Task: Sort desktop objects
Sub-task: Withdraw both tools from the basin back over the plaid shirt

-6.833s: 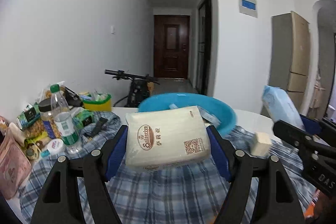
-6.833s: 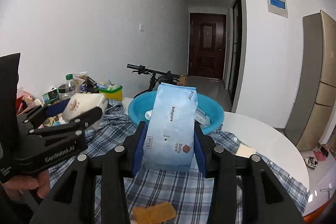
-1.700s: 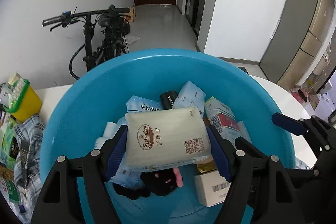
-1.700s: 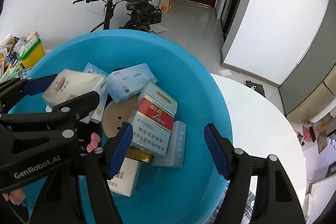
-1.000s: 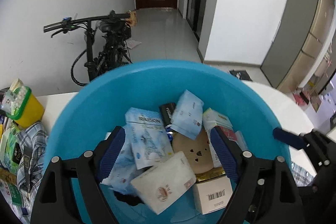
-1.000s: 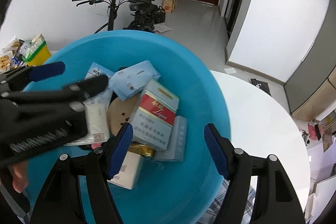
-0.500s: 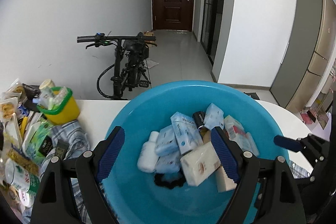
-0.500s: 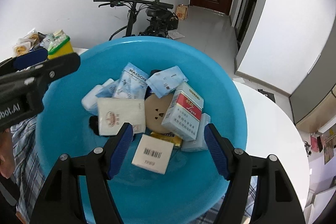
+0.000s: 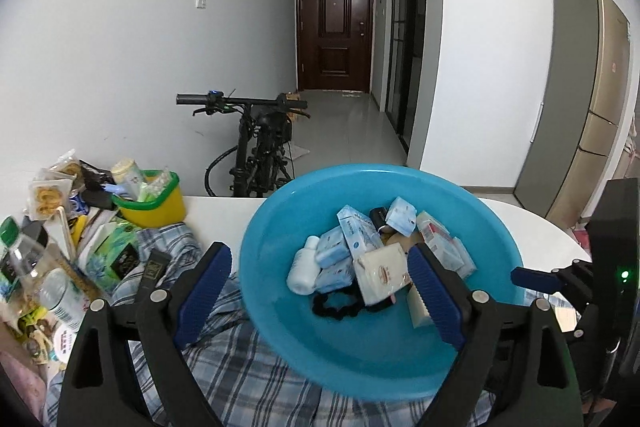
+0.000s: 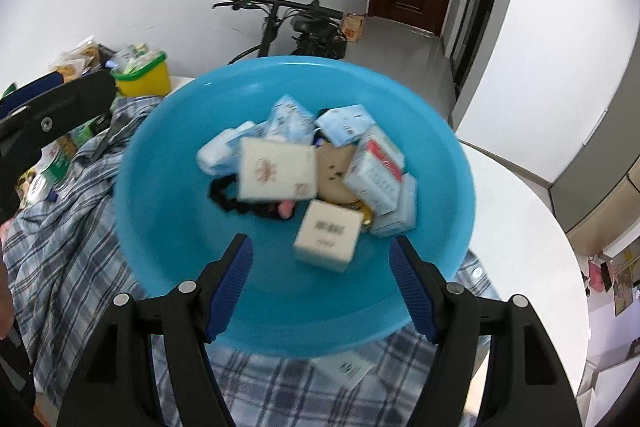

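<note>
The left gripper point(image 9: 318, 291), jaws released, just widened and empty, and the right gripper point(image 10: 320, 287), jaws released and empty, hover above the blue basin point(image 10: 172, 163), where the cream tissue pack point(image 10: 276, 169) lies beyond both.

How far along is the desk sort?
Done: the round blue plastic basin holds a pile of packs and boxes, with the cream tissue pack lying on top. In hand: nothing; the left gripper, its jaws just opening, and the right gripper are both empty. Left: the clutter of snacks and bottles beside the yellow tub.
</note>
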